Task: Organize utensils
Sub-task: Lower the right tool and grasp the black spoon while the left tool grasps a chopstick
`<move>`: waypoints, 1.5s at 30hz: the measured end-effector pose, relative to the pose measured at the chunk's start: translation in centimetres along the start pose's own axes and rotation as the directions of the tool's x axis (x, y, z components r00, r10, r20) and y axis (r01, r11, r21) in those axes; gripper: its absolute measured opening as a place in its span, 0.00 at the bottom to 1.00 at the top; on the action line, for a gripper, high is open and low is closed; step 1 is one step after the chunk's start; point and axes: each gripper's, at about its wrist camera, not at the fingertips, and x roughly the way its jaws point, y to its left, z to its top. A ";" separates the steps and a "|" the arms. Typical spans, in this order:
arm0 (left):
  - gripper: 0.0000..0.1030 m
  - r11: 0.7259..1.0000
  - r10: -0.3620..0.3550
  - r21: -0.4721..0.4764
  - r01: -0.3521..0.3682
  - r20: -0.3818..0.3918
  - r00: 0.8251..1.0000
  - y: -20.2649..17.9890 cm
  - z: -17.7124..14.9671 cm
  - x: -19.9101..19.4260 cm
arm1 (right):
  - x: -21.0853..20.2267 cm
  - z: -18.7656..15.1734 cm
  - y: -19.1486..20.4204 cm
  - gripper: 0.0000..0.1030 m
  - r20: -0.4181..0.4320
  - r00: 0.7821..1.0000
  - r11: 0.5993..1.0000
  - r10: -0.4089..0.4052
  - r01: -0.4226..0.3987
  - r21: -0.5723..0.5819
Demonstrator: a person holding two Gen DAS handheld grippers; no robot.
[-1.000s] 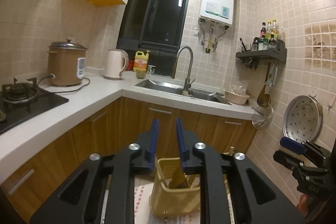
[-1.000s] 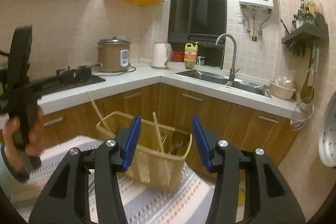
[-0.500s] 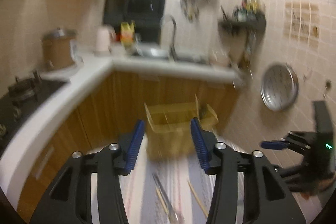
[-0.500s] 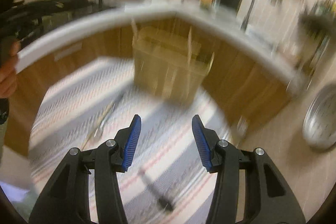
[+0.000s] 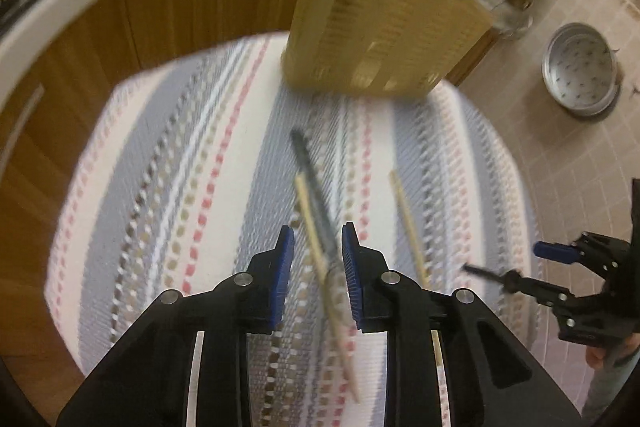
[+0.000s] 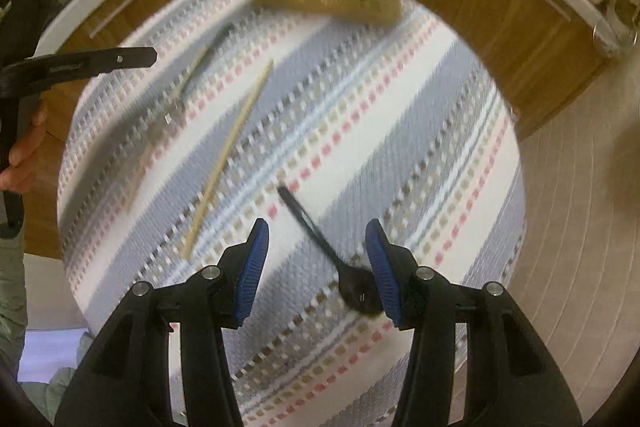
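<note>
Chopsticks, dark spoon flat on cloth

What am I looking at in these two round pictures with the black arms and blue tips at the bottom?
There is no robot here. A person holds a hand-operated gripper in each hand, and each has a wide-angle camera looking forward along its two blue-padded fingers. One picture comes from the left gripper, the other from the right gripper; each also catches the other at its edge.

Both point down at a striped cloth. On it stands a yellow slotted basket. Loose on the cloth lie two wooden chopsticks, one beside a dark-handled metal utensil, the other apart, plus a dark spoon.

Nothing is held. The left fingers, which have just been closing, frame the chopstick and metal utensil without pressing them. The right fingers stand open around the spoon.
</note>
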 end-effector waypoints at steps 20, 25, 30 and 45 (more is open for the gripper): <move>0.22 0.996 0.063 0.064 -0.065 0.041 0.997 -1.0 -0.8 4.2 | 0.7 -0.6 -1.2 0.46 0.008 1.000 0.999 -0.004 0.004 0.052; 0.21 0.992 0.096 0.084 -0.099 0.038 0.995 -1.7 -0.7 4.4 | 3.0 0.2 -1.1 0.46 -0.056 0.998 0.999 -0.039 0.039 0.003; 0.06 0.993 0.088 0.079 -0.089 0.022 0.996 -0.8 -0.4 4.4 | 4.2 0.9 0.0 0.45 -0.087 0.996 0.997 -0.036 0.029 -0.072; 0.03 0.989 0.032 0.147 -0.023 -0.065 0.997 0.8 -0.4 3.7 | 3.9 2.3 -0.3 0.05 -0.033 0.999 0.998 0.041 -0.039 0.055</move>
